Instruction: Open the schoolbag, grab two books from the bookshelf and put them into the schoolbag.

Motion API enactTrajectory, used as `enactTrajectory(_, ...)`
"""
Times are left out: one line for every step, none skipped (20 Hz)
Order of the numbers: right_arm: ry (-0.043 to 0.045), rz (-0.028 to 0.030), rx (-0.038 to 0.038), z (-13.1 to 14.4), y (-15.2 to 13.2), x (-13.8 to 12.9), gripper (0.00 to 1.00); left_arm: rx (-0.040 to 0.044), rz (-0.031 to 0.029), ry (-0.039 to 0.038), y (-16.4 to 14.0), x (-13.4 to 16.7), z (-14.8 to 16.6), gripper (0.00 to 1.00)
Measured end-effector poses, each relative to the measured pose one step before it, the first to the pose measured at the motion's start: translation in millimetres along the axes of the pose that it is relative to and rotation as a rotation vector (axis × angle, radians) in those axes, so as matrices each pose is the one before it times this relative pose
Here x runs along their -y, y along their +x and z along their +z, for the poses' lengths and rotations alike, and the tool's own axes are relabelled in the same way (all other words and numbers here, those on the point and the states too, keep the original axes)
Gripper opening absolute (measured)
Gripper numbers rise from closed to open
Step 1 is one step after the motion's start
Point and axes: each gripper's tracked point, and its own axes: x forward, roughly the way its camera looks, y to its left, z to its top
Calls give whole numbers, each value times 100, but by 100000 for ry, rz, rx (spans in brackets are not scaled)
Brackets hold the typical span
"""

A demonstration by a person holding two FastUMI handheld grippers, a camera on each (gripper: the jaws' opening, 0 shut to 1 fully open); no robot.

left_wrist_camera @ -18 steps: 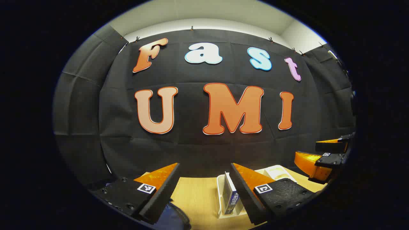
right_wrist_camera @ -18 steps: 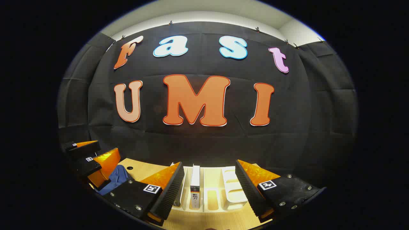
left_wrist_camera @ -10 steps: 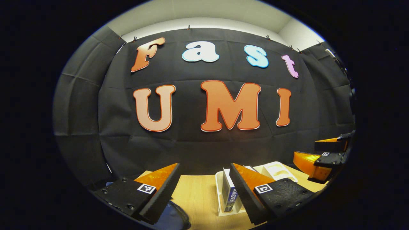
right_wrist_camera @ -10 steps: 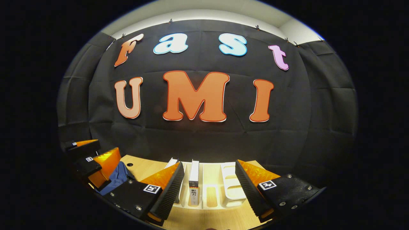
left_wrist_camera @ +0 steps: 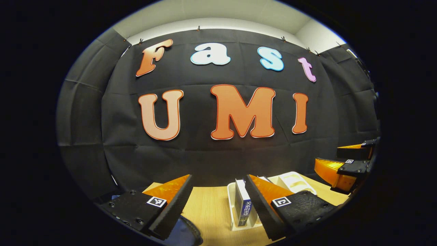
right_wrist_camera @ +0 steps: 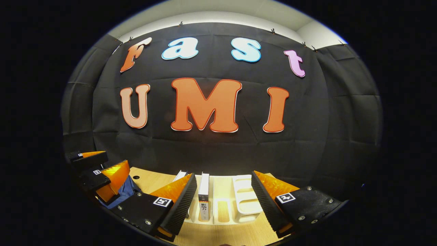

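Light wood table (left_wrist_camera: 211, 212) runs along the bottom of both views, with the black cloth wall (left_wrist_camera: 211, 160) right behind it and a strip of pale wall and ceiling (right_wrist_camera: 218, 12) across the top. White slotted bookshelf (right_wrist_camera: 244, 200) sits on the table, bottom centre of the right gripper view and bottom centre-right of the left gripper view. In the right gripper view a book with a white top (right_wrist_camera: 204, 198) stands upright in a left-hand slot, another book (right_wrist_camera: 180, 175) just left of it is mostly hidden behind the near finger, and the slots to the right look bare. In the left gripper view a book with a blue spine (left_wrist_camera: 243, 206) stands upright at the shelf's near end. Schoolbag (right_wrist_camera: 124, 191), blue fabric, lies on the table at lower left of the right gripper view, beside the other claw; a dark blue bit of it also shows at the bottom edge of the left gripper view; can't tell if it's open. Left gripper (left_wrist_camera: 218, 205) is level, aimed at the wall, fingers spread wide, holding nothing; its right finger overlaps the blue-spined book, contact unclear. Right gripper (right_wrist_camera: 223, 205) is also level, spread wide, empty, with the shelf framed between its fingers.
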Motion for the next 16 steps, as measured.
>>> enactTrajectory(-90,-405,83,-64,-21,73,95,-159,-202,175,143,-40,20,96)
enactTrajectory(-120,-733,-19,-68,-22,203,95,-61,-16,246,-157,-37,125,96)
enactTrajectory(42,-467,160,-27,-33,147,95,-308,76,349,10,15,-95,96)
enactTrajectory(118,-281,77,86,0,32,95,210,107,168,9,4,141,96)
enactTrajectory(115,-250,179,-1,74,216,95,390,120,54,107,-9,233,97)
enactTrajectory(118,-15,317,165,-32,42,95,345,261,201,-55,-220,-46,97)
enactTrajectory(16,-250,382,194,-26,-97,95,507,109,158,-9,-11,188,97)
enactTrajectory(-18,81,304,129,-62,-81,95,285,113,253,-208,6,132,97)
enactTrajectory(-23,97,199,-127,2,16,95,466,141,106,-119,-100,287,97)
enactTrajectory(6,414,-24,-64,90,-26,95,-80,-23,173,64,130,-97,97)
enactTrajectory(-55,400,43,-188,2,-153,95,-676,-342,17,74,118,-263,96)
enactTrajectory(-256,291,-501,-311,-11,-162,95,-1465,-207,-61,115,142,-594,96)
enactTrajectory(-225,259,-1002,-421,-66,-175,95,-1304,199,14,-25,-109,-307,96)
enactTrajectory(-134,276,-1027,-437,73,58,95,-999,128,95,-189,-152,-251,96)
enactTrajectory(99,223,-739,-288,-72,-25,95,-365,364,75,11,-10,-89,96)
enactTrajectory(114,-150,-200,-124,-108,37,95,-19,349,82,-28,-45,-70,97)
